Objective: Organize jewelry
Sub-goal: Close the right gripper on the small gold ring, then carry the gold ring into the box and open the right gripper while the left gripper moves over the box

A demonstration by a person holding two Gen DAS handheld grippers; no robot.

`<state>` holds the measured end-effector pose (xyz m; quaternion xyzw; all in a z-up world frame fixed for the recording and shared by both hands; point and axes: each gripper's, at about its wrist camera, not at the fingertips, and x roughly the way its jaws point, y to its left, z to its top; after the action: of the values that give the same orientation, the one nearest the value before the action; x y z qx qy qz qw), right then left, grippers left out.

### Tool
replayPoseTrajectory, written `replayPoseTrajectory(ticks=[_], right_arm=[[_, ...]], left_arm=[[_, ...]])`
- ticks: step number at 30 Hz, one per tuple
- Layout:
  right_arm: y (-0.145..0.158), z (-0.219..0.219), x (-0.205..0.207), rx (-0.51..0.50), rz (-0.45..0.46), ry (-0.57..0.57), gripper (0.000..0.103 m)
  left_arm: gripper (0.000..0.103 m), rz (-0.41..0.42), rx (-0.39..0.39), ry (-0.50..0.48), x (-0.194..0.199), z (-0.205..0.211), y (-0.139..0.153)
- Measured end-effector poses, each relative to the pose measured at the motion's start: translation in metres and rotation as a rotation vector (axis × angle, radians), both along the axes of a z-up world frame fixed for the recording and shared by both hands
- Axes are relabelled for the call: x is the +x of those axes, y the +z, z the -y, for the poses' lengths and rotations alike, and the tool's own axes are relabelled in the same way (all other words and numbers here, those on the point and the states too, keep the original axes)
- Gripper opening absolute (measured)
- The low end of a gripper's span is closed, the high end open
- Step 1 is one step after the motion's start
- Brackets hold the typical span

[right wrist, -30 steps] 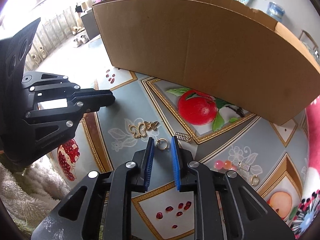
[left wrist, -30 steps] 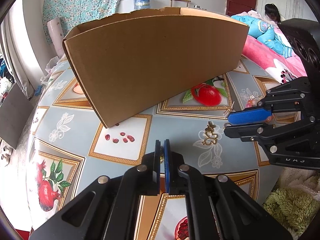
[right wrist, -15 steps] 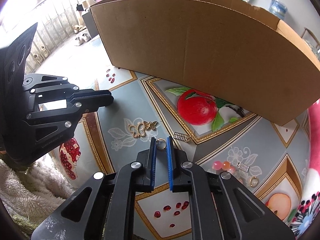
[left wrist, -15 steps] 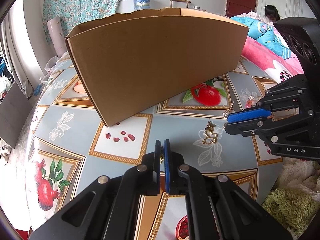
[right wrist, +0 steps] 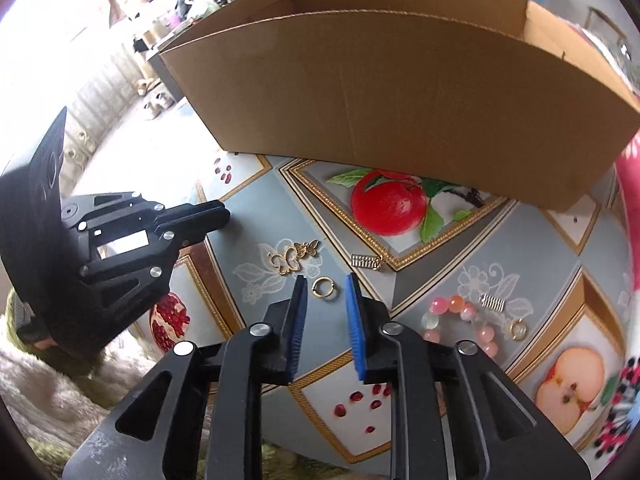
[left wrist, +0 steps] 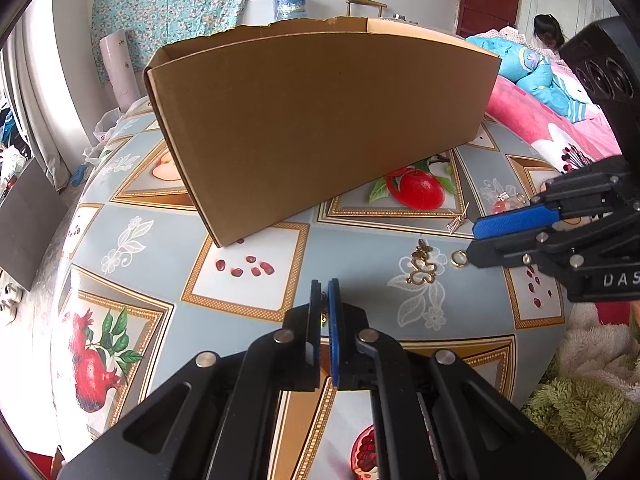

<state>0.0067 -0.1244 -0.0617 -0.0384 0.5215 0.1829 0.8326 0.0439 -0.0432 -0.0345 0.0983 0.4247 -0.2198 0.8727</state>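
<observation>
A gold ring [right wrist: 323, 287] lies on the patterned tablecloth between the open fingers of my right gripper [right wrist: 326, 286]; it also shows in the left wrist view [left wrist: 459, 258] at the tips of that gripper [left wrist: 474, 240]. My left gripper [left wrist: 324, 294] is shut on a small gold piece [left wrist: 322, 319] and hovers over the cloth; it also shows in the right wrist view [right wrist: 222, 212]. A gold butterfly pendant [right wrist: 294, 256] and a small crystal bar [right wrist: 365, 261] lie beside the ring. The cardboard box [left wrist: 320, 120] stands behind.
A pink bead bracelet [right wrist: 460, 320], a small spring-like piece [right wrist: 493, 301] and a second gold ring [right wrist: 518, 328] lie on the cloth to the right. A fluffy green-white throw [left wrist: 580, 380] lies past the table's near edge. A pink bed [left wrist: 540, 120] is beyond.
My right gripper closed around the ring half a second ago and has now opened again, the ring lying loose on the cloth between its fingers. The left gripper stayed shut and hardly moved.
</observation>
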Motion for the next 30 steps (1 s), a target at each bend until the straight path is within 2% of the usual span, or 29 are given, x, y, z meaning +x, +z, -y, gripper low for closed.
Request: replayPoseTrajectory(ticks=[3, 6, 13, 15, 16, 18, 27, 30], right_arm=[[-0.005, -0.005, -0.001, -0.048, 0.018, -0.015, 0.023], [-0.008, -0.009, 0.000, -0.053, 0.020, -0.031, 0.023], [-0.009, -0.029, -0.007, -0.124, 0.066, 0.001, 0.023], [-0.008, -0.034, -0.010, -0.142, 0.077, 0.013, 0.020], [-0.008, -0.035, -0.010, -0.142, 0.078, 0.014, 0.019], [-0.008, -0.037, -0.011, -0.137, 0.079, 0.016, 0.010], [-0.008, -0.035, -0.016, -0.119, 0.094, 0.014, 0.010], [-0.003, -0.021, -0.021, -0.108, 0.108, 0.012, 0.010]], left_arm=[[0.003, -0.001, -0.007, 0.001, 0.000, 0.000, 0.000], [0.003, 0.001, -0.009, -0.004, 0.000, 0.000, 0.000], [0.003, 0.000, -0.020, -0.008, 0.000, -0.001, -0.001], [0.003, 0.000, -0.021, -0.009, 0.000, -0.001, -0.001], [0.003, 0.001, -0.021, -0.010, 0.000, -0.002, -0.001], [0.003, 0.002, -0.020, -0.012, -0.001, -0.001, -0.001], [0.003, 0.019, -0.012, -0.008, -0.005, -0.002, 0.003], [0.003, 0.037, -0.007, -0.005, -0.008, -0.003, 0.010]])
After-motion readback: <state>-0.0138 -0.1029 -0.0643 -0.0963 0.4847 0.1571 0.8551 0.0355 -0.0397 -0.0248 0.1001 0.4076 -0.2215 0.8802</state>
